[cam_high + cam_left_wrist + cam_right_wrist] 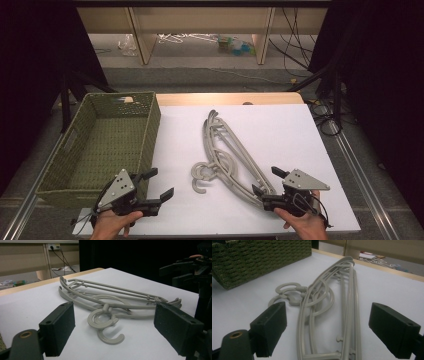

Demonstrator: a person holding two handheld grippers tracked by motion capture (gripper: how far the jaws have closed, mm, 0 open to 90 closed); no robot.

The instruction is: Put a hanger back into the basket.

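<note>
While both hands rest at the near edge of the white table, a stack of grey plastic clothes hangers lies flat between the two tongs, hooks curled toward the left gripper. That gripper hovers just beside the near corner of a green woven basket, its black jaws spread wide with nothing between them; its own camera looks across the tabletop at the hanger hooks lying a little ahead of the pads. The right gripper sits at the near end of the hangers, jaws likewise spread apart, and its own camera shows the long grey hanger arms running out from between the open pads without touching them. The basket stands beyond and to the left of those pads. From the left gripper's camera, the right gripper appears farther off, past the hangers.
</note>
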